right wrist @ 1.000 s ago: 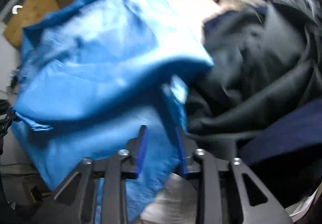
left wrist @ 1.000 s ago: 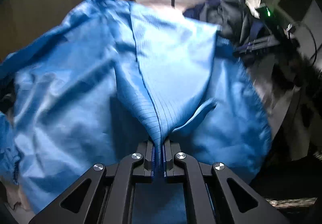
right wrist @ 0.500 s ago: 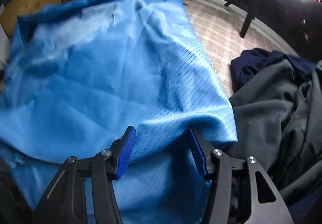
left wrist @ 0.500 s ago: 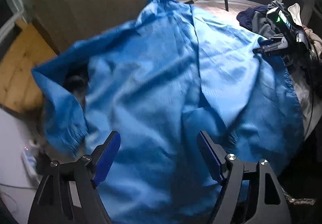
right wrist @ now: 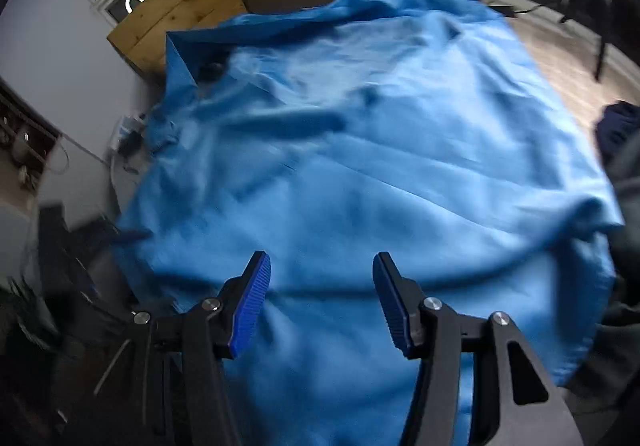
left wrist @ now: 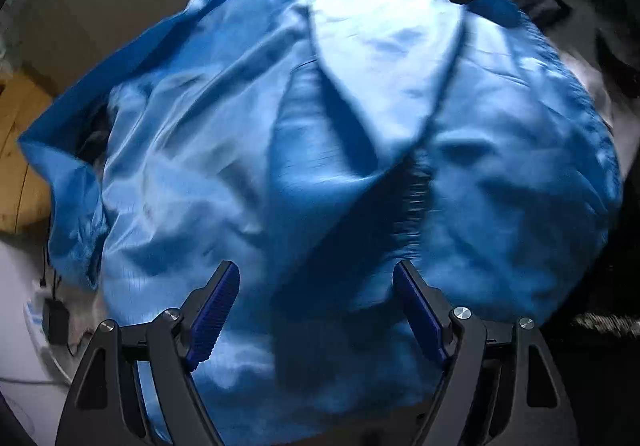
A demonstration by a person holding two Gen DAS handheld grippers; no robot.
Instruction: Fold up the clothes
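Nearest in the left wrist view, the left gripper point(left wrist: 316, 310) has its jaws spread wide, with nothing pinched; the jaws have just been opening and only loose cloth lies under the gap. Nearest in the right wrist view, the right gripper point(right wrist: 320, 302) also stands with its jaws apart, having just opened further, and its blue pads point(right wrist: 250, 306) do not press on anything. Under both tools lies the blue garment point(left wrist: 340, 149), spread out with many wrinkles and covering almost the whole surface; an open front seam or zipper runs down its middle in the left wrist view. Its sleeve point(left wrist: 68, 205) hangs down at the left edge. On the right side, a pile of dark clothes point(right wrist: 620, 246) lies just beside the garment and touches its edge. Farther back a wooden panel point(right wrist: 180, 9) stands behind the garment. The pale floor point(right wrist: 560, 45) shows at the far right. The pictures are blurred.
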